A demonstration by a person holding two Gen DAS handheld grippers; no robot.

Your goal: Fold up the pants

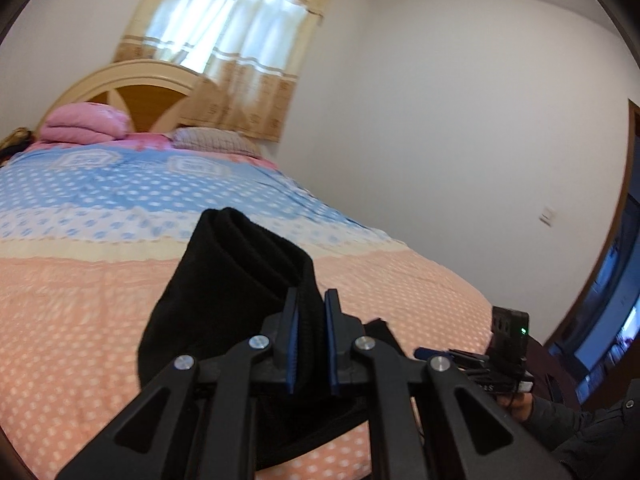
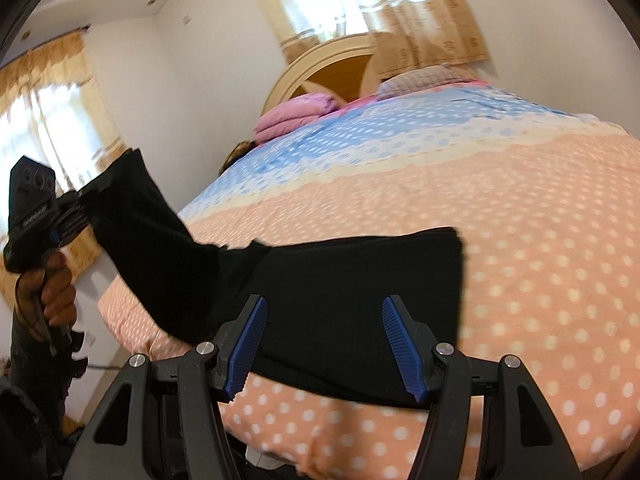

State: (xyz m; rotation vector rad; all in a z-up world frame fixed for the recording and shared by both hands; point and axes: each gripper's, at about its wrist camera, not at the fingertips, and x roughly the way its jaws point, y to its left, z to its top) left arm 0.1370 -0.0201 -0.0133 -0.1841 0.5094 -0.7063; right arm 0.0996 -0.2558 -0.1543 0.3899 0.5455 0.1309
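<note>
Pants clamped in left tool, lifted.

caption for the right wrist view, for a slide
Left tongs lift one end of black pants off the bed; right tongs open.

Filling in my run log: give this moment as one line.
left tool: shut on pants, end lifted | right tool: open, empty | rest of pants: on bed

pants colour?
Plain black pants, no visible pattern; clearest in the right wrist view, lying on the dotted bedspread.
</note>
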